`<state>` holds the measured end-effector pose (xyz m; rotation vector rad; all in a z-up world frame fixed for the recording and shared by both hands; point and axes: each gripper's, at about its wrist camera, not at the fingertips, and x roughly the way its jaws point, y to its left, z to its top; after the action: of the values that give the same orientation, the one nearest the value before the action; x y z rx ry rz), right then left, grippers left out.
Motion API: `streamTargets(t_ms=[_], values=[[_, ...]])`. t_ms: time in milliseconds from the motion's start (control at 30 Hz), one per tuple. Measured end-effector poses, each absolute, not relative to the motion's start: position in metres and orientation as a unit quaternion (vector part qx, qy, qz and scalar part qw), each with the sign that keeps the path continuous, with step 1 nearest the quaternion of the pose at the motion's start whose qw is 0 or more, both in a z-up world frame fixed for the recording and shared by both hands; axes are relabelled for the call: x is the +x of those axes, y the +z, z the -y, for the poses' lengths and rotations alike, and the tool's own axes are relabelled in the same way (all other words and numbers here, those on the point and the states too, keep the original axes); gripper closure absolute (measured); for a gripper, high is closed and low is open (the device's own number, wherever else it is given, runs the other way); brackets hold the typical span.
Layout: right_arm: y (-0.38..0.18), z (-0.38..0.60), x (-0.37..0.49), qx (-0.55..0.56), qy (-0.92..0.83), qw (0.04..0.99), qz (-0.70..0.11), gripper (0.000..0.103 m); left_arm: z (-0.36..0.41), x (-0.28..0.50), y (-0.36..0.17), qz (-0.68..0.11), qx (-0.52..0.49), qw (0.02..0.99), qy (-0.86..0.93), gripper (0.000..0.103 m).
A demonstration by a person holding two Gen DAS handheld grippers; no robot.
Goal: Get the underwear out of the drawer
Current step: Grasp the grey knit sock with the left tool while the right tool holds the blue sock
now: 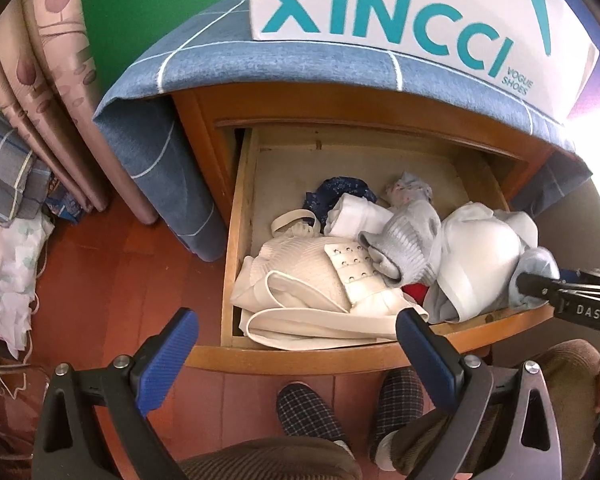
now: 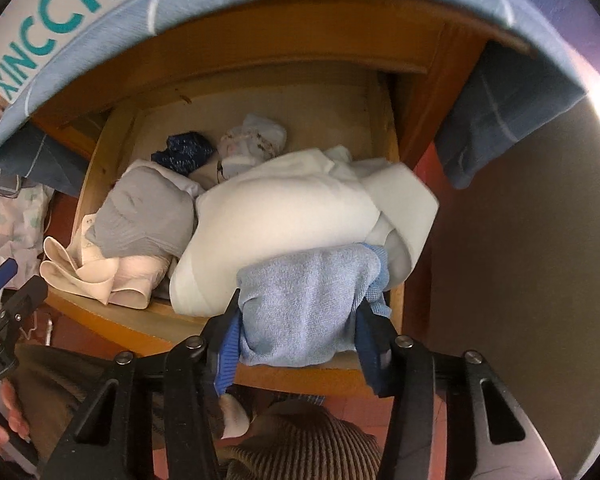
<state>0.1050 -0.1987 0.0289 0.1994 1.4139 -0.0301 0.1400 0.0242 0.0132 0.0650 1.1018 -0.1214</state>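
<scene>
Wooden nightstand (image 1: 204, 128) on a red-brown wood floor (image 1: 112, 264), green wall (image 1: 156, 8) behind, floral curtain (image 1: 56, 80) at the left. Blue grid-pattern cloth (image 1: 228, 52) drapes over the nightstand top, white shoebox (image 1: 400, 12) on it, teal print "XINCCI", small "VOGUE SHOES". Drawer (image 1: 240, 216) pulled open, full of underwear (image 1: 324, 272): cream bra with hook strip front left, grey sock bundle in the middle, white padded bra to the right, dark blue piece at the back. Right claw (image 2: 298, 332) clamped on a light blue knit piece (image 2: 308, 304) at the drawer's front right corner, pads pressing both sides. Black body marked "DAS". Left claw (image 1: 298, 336) spread wide, nothing in it, above the drawer front. Person's checked slippers (image 1: 308, 412) below.
</scene>
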Motion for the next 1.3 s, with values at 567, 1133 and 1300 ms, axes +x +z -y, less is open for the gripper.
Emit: streamTargets(t_ms=[567, 1133, 1300], values=[[0.038, 0.225, 0.092, 0.071, -0.045, 0.77, -0.633, 0.057, 0.01, 0.154, 0.017, -0.503, 0.094, 0.854, -0.09, 0.001], [0.032, 0.231, 0.094, 0.085, -0.045, 0.761, -0.641, 0.057, 0.054, 0.213, -0.026, -0.56, 0.067, 0.817, -0.119, 0.001], [0.03, 0.23, 0.095, 0.085, -0.04, 0.758, -0.645, 0.057, 0.058, 0.22, -0.041, -0.582, 0.044, 0.803, -0.121, 0.021]])
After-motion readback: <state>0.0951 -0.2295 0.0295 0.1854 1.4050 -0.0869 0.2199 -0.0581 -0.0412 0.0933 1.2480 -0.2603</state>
